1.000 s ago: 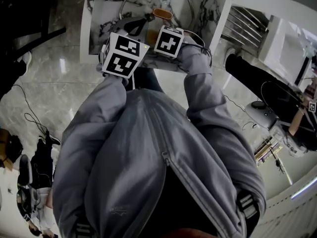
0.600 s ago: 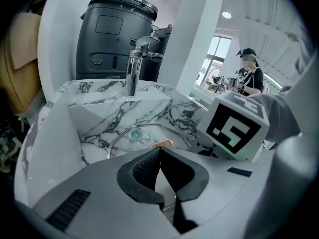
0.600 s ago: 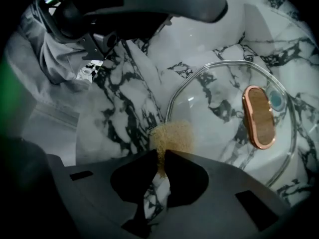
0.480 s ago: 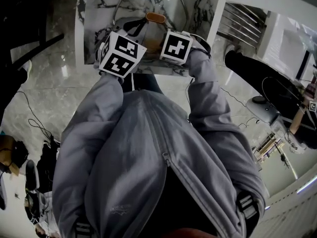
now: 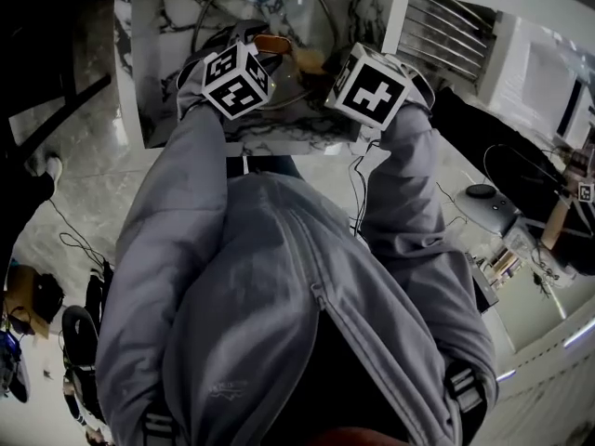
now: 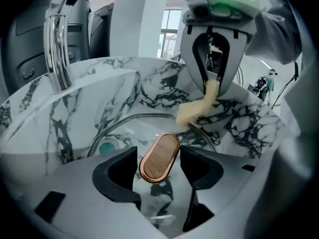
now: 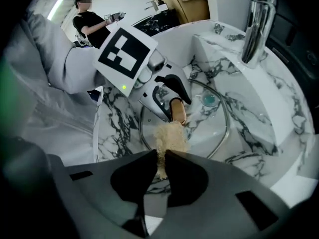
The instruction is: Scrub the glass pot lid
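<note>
1. My left gripper [image 6: 157,159] has just been opening. Its jaws now stand apart with the lid's handle [image 6: 162,151] between them, and the pads aren't pressing on it.
2. My right gripper [image 7: 162,158] is clamped on a tan scrubber [image 7: 169,136], which hangs just beside the handle. I cannot tell whether it touches the glass.
3. I judge that I am between holds, so the scrubbing is paused. Next I need to close my left jaws squarely on the handle to steady the lid [image 6: 129,128]. Then I can press the scrubber down onto the glass.
4. The lid lies handle-up in the sink [image 6: 99,88], filling most of the basin.
5. The drain [image 6: 107,147] shows at the lid's far edge, and the tap [image 6: 57,49] stands beyond it. I see no water running.
</note>
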{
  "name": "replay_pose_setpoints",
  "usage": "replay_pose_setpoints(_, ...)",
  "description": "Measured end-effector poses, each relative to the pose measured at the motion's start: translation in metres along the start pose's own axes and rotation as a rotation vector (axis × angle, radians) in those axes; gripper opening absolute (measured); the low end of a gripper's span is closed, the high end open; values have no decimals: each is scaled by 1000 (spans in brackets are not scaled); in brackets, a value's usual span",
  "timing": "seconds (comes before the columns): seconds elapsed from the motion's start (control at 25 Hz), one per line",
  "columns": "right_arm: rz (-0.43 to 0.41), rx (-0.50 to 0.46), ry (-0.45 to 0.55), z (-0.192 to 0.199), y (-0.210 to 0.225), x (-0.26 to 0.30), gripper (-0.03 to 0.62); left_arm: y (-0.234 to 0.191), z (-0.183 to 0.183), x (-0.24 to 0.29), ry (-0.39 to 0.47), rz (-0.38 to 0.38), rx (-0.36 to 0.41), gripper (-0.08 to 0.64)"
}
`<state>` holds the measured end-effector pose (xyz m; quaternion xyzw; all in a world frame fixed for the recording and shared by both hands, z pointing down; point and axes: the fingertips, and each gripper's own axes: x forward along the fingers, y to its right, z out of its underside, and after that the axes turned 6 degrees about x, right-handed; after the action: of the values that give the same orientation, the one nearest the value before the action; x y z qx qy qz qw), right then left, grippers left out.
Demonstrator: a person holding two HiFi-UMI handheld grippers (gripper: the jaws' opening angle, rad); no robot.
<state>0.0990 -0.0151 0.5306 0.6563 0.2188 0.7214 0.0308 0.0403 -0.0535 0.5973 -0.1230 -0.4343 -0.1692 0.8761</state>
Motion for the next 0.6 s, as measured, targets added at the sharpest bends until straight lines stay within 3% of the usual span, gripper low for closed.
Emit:
replay_pose_setpoints(0.16, 51, 44, 14, 4, 22, -10, 60, -1, -6, 10, -1, 12, 20, 268)
replay_pose_setpoints(0.24, 87, 64, 30, 3, 35, -11, 61, -1, -10, 12, 6, 12, 27, 206)
replay_pose_setpoints(0.36, 134, 84, 63, -6, 51, -12, 61, 1, -9, 11, 0, 16, 40, 190)
replay_pose_setpoints(0.6, 245, 28, 86, -39, 77, -9, 61, -7, 12, -3, -49, 12, 28, 189)
